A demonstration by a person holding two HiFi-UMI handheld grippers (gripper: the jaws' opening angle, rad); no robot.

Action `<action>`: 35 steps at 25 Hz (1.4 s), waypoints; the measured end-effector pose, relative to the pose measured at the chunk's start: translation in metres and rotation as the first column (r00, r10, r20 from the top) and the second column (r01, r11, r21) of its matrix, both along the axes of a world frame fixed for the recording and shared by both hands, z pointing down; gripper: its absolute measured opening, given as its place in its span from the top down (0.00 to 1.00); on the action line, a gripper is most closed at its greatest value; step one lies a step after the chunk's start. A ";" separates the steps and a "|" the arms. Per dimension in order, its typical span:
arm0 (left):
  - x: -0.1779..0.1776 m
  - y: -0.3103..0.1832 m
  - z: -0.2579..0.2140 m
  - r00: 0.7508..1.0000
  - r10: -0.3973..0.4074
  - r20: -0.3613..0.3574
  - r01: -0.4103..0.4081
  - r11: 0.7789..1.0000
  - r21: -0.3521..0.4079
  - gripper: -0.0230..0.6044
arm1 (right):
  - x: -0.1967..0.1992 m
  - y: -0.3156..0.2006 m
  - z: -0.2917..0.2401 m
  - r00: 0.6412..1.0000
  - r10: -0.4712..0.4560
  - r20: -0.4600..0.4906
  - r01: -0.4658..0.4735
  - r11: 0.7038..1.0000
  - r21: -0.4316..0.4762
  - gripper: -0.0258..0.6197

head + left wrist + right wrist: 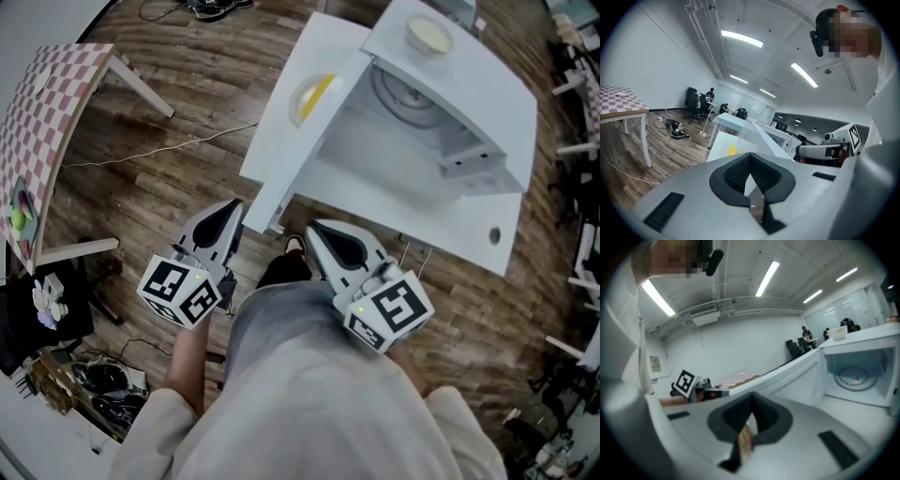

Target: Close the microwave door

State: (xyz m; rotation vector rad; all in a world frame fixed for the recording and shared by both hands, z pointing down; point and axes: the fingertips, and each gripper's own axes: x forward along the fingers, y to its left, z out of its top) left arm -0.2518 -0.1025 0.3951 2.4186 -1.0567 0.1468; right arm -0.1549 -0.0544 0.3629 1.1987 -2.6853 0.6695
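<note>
From the head view, the microwave [469, 141] sits on the white table [441, 230] and its door [281, 150] hangs wide open, swung out to my left over the wooden floor [169, 187]. Only this view shows both tools together. My left gripper [234, 211] is down by the door's near corner and my right gripper [314, 230] is just beside it, in front of the table edge. It also shows the checkered table [56, 122] far off to the left.

The right gripper view gives me what the head view only half shows. It looks straight into the open cavity, with the glass turntable [855, 377] inside and a bowl [838, 332] on top.

In the left gripper view I get the door nearly edge-on beyond my tips.

On the left gripper [750, 155] the jaws are pressed together with nothing between them. On the right gripper [752, 397] the jaws are likewise pressed together and empty. I can't tell if either touches the door.
</note>
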 end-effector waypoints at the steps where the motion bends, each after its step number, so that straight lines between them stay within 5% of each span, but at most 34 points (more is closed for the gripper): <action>1: 0.002 0.001 0.001 1.000 0.007 0.003 -0.007 1.000 -0.004 0.94 | 0.001 0.000 0.001 1.000 0.003 0.001 -0.003 1.000 -0.002 0.93; 35: 0.094 0.024 0.007 0.961 0.256 -0.104 -0.268 0.955 -0.129 0.94 | 0.087 -0.008 0.019 0.971 0.237 -0.005 -0.237 0.969 -0.072 0.93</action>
